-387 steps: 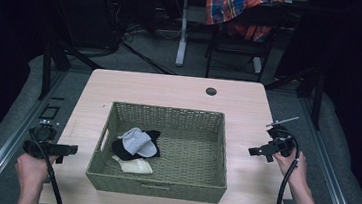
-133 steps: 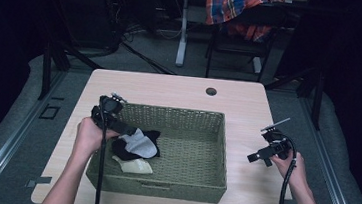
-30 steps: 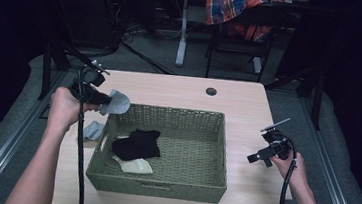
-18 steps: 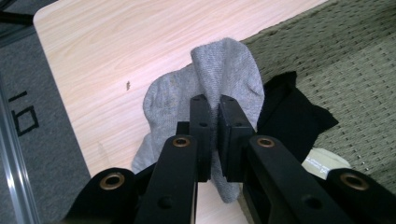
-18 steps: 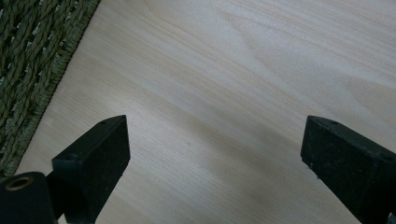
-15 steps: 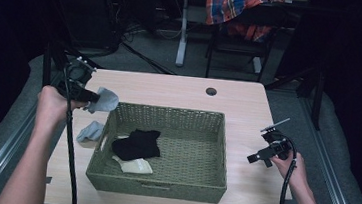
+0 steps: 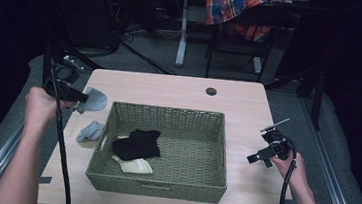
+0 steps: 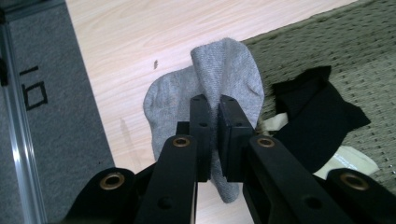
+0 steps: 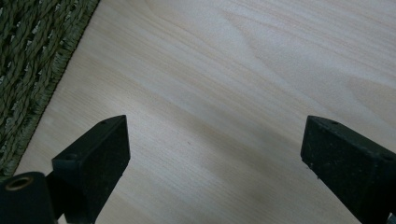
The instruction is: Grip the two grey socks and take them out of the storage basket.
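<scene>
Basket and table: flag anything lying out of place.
One grey sock lies crumpled on the table left of the basket; the left gripper holds another grey sock. A black sock and a cream one lie heaped inside.

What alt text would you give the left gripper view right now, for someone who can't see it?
The left gripper, its two black jaws shut, pinches a grey sock held above the pale wooden table. A second grey sock lies on the table below, and to the right a black sock lies in the woven green basket.
</scene>
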The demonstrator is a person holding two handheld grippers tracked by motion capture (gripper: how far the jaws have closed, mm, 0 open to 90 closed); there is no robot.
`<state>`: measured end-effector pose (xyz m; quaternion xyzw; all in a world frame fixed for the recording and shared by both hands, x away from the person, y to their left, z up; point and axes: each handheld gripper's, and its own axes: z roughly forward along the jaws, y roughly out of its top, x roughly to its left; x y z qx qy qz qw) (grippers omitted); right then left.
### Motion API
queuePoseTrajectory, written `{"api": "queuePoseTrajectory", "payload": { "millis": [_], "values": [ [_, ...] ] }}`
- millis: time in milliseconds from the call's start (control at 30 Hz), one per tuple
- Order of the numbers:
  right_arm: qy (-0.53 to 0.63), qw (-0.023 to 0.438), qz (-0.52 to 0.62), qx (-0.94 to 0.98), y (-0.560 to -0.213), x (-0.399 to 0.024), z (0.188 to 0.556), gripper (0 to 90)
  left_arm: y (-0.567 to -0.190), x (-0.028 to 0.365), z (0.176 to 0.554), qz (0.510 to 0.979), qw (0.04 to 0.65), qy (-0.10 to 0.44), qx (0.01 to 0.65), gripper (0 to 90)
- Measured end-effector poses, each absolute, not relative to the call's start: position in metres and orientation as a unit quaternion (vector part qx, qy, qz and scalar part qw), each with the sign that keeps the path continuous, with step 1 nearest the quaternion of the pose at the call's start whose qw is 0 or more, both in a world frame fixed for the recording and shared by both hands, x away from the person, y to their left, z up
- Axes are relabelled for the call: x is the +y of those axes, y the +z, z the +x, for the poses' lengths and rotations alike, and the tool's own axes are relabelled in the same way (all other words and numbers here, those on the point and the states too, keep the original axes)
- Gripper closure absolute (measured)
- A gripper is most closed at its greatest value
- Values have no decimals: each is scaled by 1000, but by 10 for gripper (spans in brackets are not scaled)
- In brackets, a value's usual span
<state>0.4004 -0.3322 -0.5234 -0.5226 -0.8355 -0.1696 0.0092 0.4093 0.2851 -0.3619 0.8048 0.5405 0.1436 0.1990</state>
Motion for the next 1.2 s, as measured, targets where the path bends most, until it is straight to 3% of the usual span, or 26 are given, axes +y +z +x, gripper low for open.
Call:
{"api": "queuePoseTrajectory", "payload": {
  "millis": [1200],
  "values": [
    [-167, 7, -523, -836, -524, -333, 400, 78, -421, 311, 417, 788, 172, 114, 580, 858]
  ]
}}
